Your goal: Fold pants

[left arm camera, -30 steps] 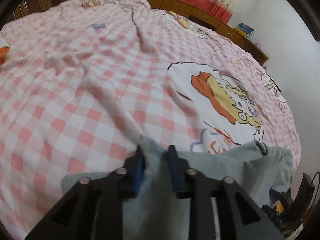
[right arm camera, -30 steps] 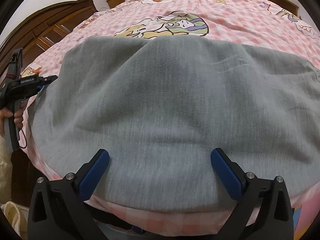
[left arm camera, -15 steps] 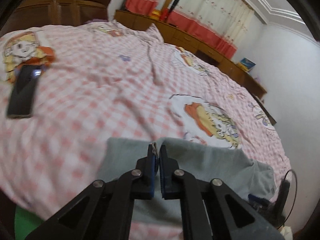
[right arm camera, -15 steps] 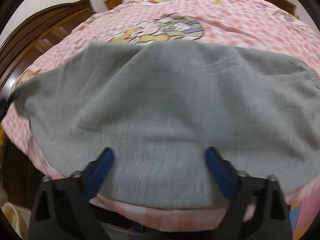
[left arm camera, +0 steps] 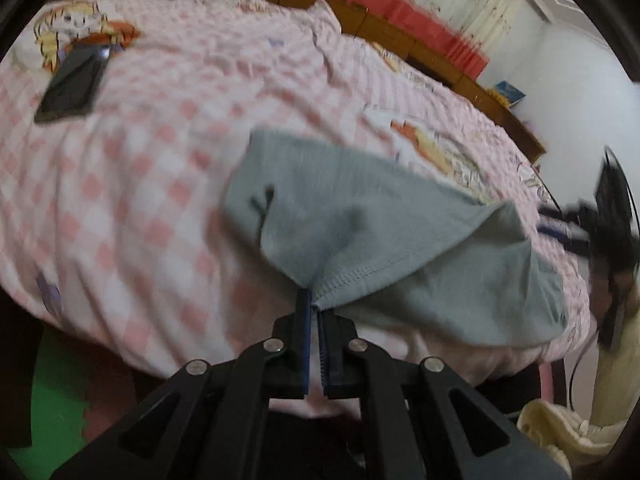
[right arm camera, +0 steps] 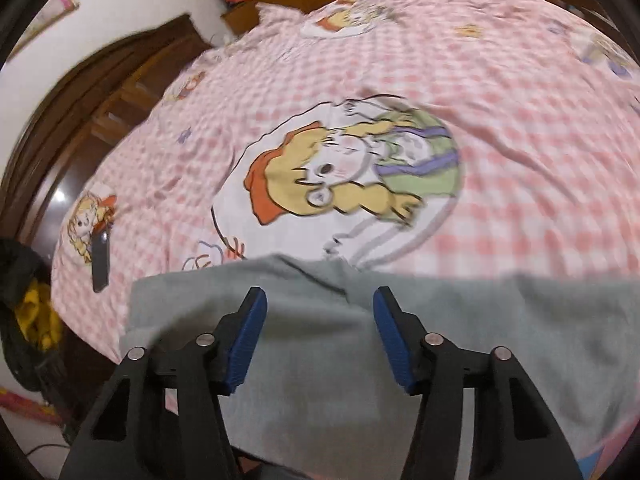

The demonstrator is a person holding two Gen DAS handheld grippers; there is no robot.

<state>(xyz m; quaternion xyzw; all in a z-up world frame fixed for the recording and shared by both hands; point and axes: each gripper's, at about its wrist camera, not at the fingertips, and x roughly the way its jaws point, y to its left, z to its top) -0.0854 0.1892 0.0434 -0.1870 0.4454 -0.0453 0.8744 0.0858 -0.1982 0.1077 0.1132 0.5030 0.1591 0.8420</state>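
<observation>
Pink-and-white checked bedding point(right arm camera: 520, 168) with cartoon prints covers a large bed, with a dark wooden headboard point(right arm camera: 100, 96) to one side and red-trimmed curtains point(left arm camera: 440, 12) behind low wooden cabinets. A dark phone point(left arm camera: 74, 88) lies flat on the sheet, well apart from the clothing.

Grey pants point(left arm camera: 360, 216) lie near the bed's front edge. The left gripper point(left arm camera: 315, 304) is pinched tight on a stitched hem of the pants, and the fabric rises from the bed in a taut peak to its blue pads, with the rest draped back over the mattress edge.

From the right wrist view, the pants point(right arm camera: 460, 340) spread flat across the foreground. The right gripper point(right arm camera: 320, 300) sits above them with its jaws closing; grey cloth shows between the pads point(right arm camera: 248, 336), but they do not press on it. At the far right of the left wrist view, the right gripper point(left arm camera: 592, 216) shows as a dark blur.
</observation>
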